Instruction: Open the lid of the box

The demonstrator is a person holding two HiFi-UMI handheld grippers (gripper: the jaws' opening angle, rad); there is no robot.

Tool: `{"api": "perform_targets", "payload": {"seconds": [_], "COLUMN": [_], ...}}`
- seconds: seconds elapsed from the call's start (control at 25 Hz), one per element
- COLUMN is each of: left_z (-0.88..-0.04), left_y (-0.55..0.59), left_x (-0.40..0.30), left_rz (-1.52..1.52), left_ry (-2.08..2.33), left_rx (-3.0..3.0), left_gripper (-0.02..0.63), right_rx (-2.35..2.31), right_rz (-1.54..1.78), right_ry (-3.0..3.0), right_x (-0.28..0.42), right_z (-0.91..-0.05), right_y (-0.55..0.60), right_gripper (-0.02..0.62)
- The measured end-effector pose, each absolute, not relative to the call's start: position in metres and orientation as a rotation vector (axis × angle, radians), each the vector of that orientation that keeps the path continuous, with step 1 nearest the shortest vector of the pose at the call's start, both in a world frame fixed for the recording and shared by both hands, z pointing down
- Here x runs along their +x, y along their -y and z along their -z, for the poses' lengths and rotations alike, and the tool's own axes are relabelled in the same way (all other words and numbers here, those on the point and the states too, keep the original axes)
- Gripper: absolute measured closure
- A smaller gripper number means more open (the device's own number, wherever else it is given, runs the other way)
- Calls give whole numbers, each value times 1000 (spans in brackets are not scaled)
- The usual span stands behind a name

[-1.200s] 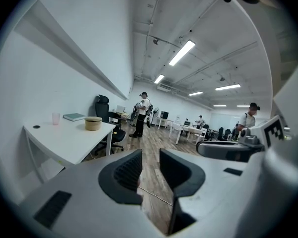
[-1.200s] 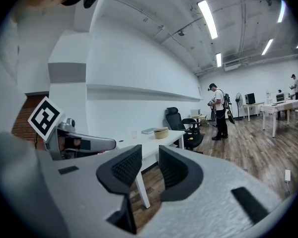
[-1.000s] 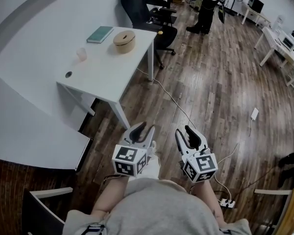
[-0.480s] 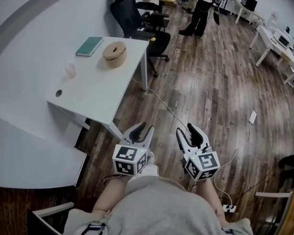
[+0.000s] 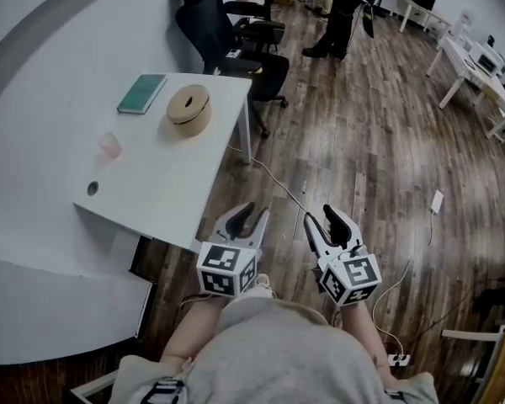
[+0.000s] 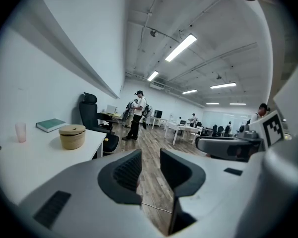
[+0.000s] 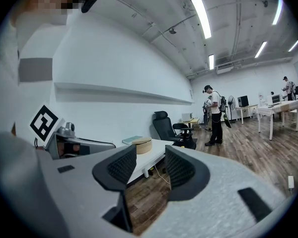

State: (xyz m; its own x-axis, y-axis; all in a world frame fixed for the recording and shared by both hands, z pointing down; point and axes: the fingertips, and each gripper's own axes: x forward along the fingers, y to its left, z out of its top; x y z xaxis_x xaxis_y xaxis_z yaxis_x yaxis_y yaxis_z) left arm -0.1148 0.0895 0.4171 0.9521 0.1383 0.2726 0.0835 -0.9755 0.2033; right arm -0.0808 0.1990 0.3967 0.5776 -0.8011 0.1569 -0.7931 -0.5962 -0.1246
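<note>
Sitting closed on the white table [image 5: 168,183] beside a green book [image 5: 141,93], the round wooden box [image 5: 189,108] lies well ahead of the left gripper [image 5: 253,214] and right gripper [image 5: 318,217], both held low at the person's front, side by side, jaws apart and empty.

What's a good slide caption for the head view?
Left gripper and right gripper, jaws apart and empty, short of the table bearing the lidded box.

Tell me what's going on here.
A person holds a gripper in each hand, short of the white table. The left gripper and right gripper are both open and empty, over the floor. The round wooden box sits on the table, lid on, untouched, near a green book.
</note>
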Motion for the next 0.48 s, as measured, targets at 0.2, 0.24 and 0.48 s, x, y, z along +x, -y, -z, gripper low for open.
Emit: {"api": "perform_targets", "payload": {"seconds": [0.2, 0.24, 0.48], "left_z": [-427, -428, -436], "left_y": [-58, -52, -22], "left_x": [-78, -71, -40], "left_rz": [-433, -431, -439], "left_ry": [-166, -163, -135], "left_rx": [2909, 2907, 2902], "left_gripper": [500, 500, 502], "right_rx": [-2753, -2754, -2743], "right_rz": [306, 307, 300], "right_ry": [-1393, -1398, -1427], "right_x": [-45, -39, -5], "right_z": [-403, -405, -407], "right_y": [-167, -161, -131], "right_gripper": [419, 419, 419]}}
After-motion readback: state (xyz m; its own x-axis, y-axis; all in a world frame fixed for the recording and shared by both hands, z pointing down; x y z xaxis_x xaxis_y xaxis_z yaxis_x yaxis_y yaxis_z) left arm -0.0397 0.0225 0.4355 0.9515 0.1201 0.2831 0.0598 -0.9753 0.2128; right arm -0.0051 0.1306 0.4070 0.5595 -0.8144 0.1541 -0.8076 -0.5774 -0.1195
